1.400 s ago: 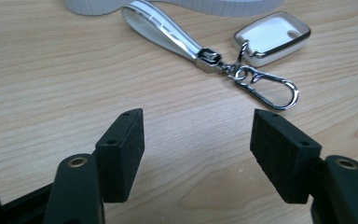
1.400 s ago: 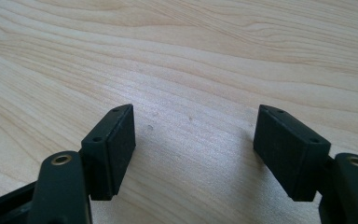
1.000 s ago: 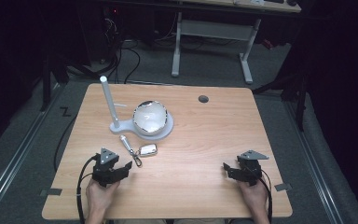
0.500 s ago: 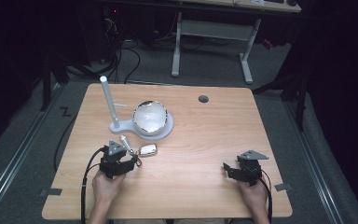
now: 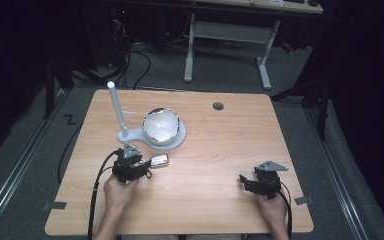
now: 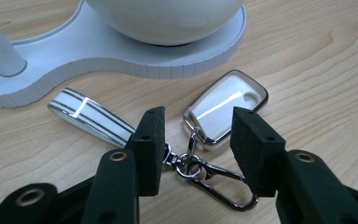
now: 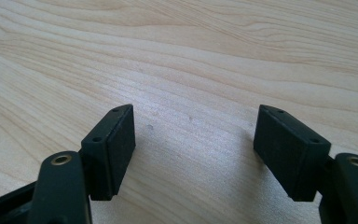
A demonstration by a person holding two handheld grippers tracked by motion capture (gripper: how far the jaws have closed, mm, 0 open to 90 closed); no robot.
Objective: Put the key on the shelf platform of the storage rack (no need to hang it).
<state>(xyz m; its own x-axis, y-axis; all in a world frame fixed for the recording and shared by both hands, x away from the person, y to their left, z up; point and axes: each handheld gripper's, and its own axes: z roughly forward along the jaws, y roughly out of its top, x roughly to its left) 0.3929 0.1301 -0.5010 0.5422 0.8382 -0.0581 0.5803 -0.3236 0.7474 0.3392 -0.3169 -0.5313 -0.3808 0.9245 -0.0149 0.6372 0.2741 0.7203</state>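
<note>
Left gripper (image 6: pixel 196 144), jaws open and holding nothing, straddles the key ring (image 6: pixel 189 164) of the key fob (image 6: pixel 226 109), at six o'clock from the white stand (image 6: pixel 121 60). Closing here may pinch only the ring, apparently, and slip. Right gripper (image 7: pixel 193 149) gapes empty.

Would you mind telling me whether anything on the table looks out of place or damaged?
Nothing stands out: the bowl sits squarely on its white stand, and the key fob lies intact beside it, between the open left claw.
</note>
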